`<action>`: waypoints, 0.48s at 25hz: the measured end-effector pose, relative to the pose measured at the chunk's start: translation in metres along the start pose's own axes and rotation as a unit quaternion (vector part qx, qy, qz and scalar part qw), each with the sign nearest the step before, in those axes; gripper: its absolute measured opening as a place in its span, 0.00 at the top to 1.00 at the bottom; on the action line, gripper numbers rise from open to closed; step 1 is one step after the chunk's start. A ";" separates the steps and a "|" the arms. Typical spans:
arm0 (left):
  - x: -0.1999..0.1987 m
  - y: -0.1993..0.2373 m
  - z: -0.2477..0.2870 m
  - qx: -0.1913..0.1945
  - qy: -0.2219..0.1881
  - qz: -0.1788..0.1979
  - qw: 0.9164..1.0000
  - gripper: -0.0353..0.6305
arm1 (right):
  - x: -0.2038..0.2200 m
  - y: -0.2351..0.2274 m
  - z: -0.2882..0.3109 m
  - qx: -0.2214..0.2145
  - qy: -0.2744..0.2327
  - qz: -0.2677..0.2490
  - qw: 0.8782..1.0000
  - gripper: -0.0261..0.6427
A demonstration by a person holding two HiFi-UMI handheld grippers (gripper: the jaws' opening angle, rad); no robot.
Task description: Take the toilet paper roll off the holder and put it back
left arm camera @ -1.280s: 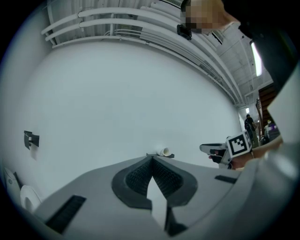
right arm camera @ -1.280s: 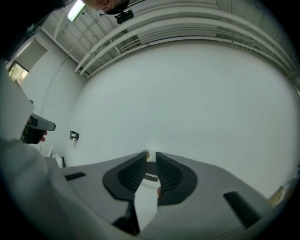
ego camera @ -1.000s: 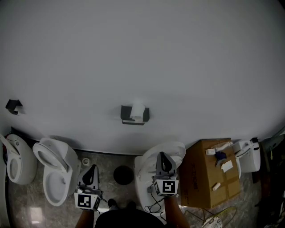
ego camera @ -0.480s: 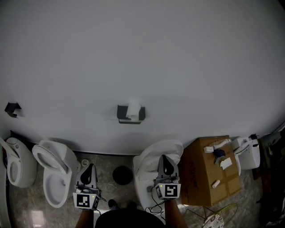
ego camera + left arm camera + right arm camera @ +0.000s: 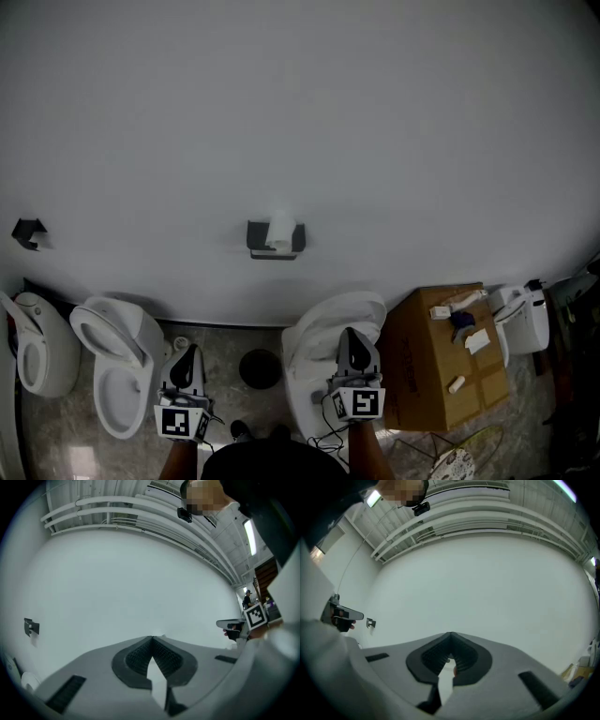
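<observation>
Approach stage: left claw (image 5: 190, 354) and right claw (image 5: 352, 339) both pinched together, empty; next, reach the far roll (image 5: 280, 230), opening one.

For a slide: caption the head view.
Left gripper and right gripper, both shut, face the toilet paper roll on its holder.

A bare white wall (image 5: 300, 112) rises ahead of the left tongs (image 5: 190, 352) and right tongs (image 5: 350, 334). On the mottled floor (image 5: 221, 343), a toilet (image 5: 112, 370) stands left of the left tongs, and a cardboard box (image 5: 436, 375) right of the right tongs.
</observation>
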State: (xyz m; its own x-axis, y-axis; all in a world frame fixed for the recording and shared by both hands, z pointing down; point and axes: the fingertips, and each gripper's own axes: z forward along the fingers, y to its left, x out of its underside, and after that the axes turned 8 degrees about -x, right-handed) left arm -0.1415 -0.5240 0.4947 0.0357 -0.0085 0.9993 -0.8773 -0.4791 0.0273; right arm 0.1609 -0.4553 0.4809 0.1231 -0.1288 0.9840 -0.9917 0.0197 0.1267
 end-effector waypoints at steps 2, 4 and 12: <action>0.000 -0.001 -0.002 0.000 -0.001 0.001 1.000 0.94 | -0.002 0.000 -0.003 0.001 -0.003 -0.001 1.000 0.96; 0.000 -0.002 -0.002 0.002 -0.004 0.004 1.000 0.94 | -0.002 0.000 -0.004 0.002 -0.004 -0.002 1.000 0.96; -0.001 -0.004 -0.008 0.005 -0.004 0.005 1.000 0.94 | -0.006 0.003 -0.009 0.005 -0.009 0.001 1.000 0.96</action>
State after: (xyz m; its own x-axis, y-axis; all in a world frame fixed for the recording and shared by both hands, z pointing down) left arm -0.1416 -0.5155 0.4936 0.0314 -0.0209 0.9993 -0.8726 -0.4881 0.0172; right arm 0.1572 -0.4459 0.4769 0.1214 -0.1474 0.9816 -0.9922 0.0104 0.1243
